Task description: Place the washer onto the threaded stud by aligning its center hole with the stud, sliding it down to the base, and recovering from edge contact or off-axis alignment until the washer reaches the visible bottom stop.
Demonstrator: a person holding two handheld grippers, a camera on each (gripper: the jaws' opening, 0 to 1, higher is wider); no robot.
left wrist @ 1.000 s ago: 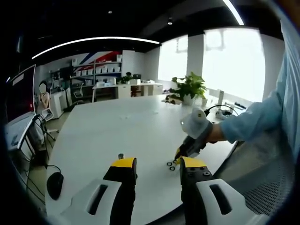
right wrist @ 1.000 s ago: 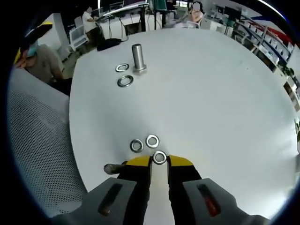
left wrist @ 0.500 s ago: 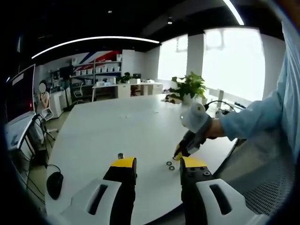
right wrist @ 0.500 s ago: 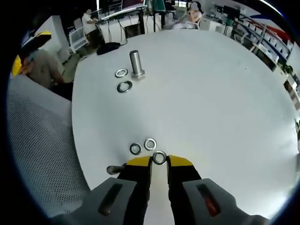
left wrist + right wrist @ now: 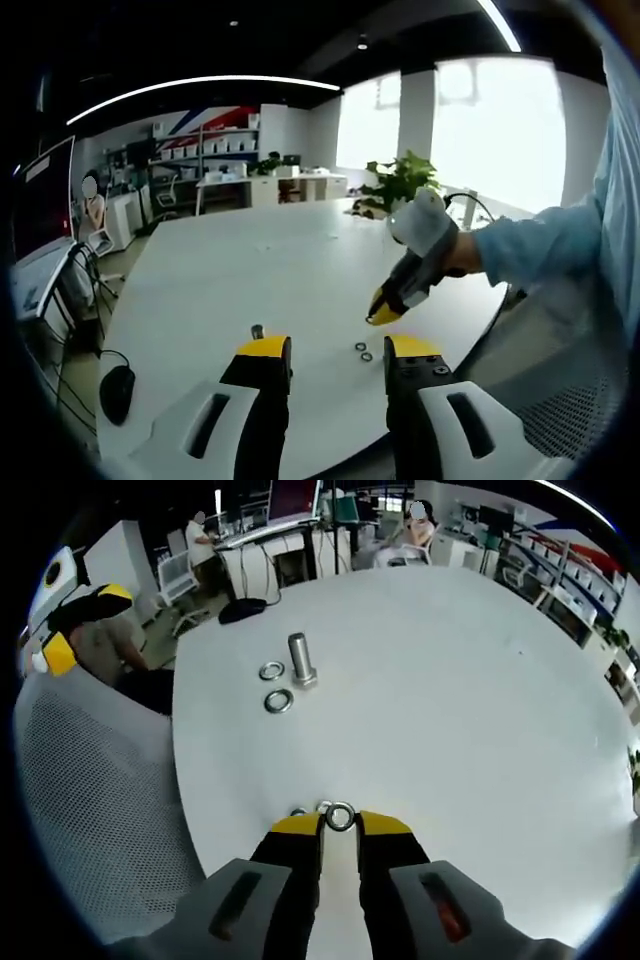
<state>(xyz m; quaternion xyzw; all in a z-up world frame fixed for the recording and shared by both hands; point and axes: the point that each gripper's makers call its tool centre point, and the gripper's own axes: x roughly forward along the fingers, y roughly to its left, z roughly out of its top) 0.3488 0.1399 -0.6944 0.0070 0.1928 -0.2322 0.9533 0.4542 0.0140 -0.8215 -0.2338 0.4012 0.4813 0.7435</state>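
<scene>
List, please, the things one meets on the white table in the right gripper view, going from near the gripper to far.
Washer held in the right gripper → two loose washers just beyond the tips → a washer → the upright stud, with another washer beside it.

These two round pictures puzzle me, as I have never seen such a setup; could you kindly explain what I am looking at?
A person holds a hand tool with two yellow-tipped jaws in each hand, and a fisheye camera rides on each tool, looking along its jaws.

In the right gripper view, the right gripper pinches a metal washer between its tips above a white table. Further off, a threaded stud stands upright with two loose washers lying beside it. Two spare washers peek out just past the jaw tips.

In the left gripper view, the left gripper has its jaws apart with nothing between them. The right gripper appears there too, raised above the table in the person's hand.
</scene>
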